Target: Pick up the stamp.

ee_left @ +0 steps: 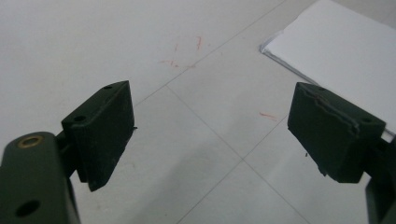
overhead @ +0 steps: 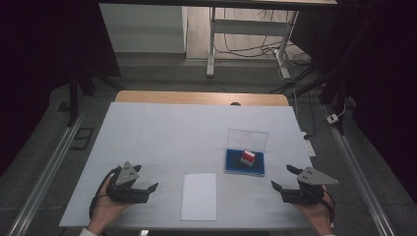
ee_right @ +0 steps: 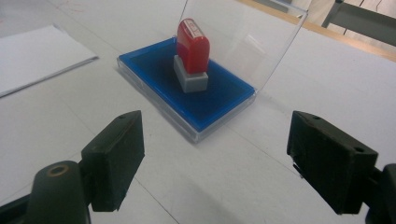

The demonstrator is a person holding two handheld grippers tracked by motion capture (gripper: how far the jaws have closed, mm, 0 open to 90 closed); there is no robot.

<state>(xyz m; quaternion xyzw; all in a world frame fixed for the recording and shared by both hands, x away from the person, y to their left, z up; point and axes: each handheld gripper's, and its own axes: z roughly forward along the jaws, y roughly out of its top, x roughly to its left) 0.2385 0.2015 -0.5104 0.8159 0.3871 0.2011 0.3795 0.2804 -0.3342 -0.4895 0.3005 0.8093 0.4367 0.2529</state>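
High view takes in the broad white surface (overhead: 162, 132) first, laid over a wooden top, with both grippers resting near its front edge and nothing yet picked up. On it, in front of the person, lies a sheet of white paper (overhead: 198, 196), flat and bare, with no mark that can be made out. Just beyond and to the right of the paper sits the blue ink pad (overhead: 245, 162) in its clear case, whose lid (overhead: 247, 139) stands upright at the far side. Smallest of all is the red stamp (overhead: 248, 157), standing upright on the pad on its grey base; in the right gripper view it is straight ahead, red grip on top (ee_right: 192, 49). The left gripper (overhead: 147, 188) rests just left of the paper with its fingers spread apart and empty, pointed toward the sheet's near corner (ee_left: 327, 51). The right gripper (overhead: 283, 178) sits to the right of the pad, fingers likewise released and holding nothing, aimed at the stamp. Judging from this, the work has barely begun: the case is already open and the stamp rests on the ink, but taking hold of it, pressing it onto the paper and setting it back all appear to remain.
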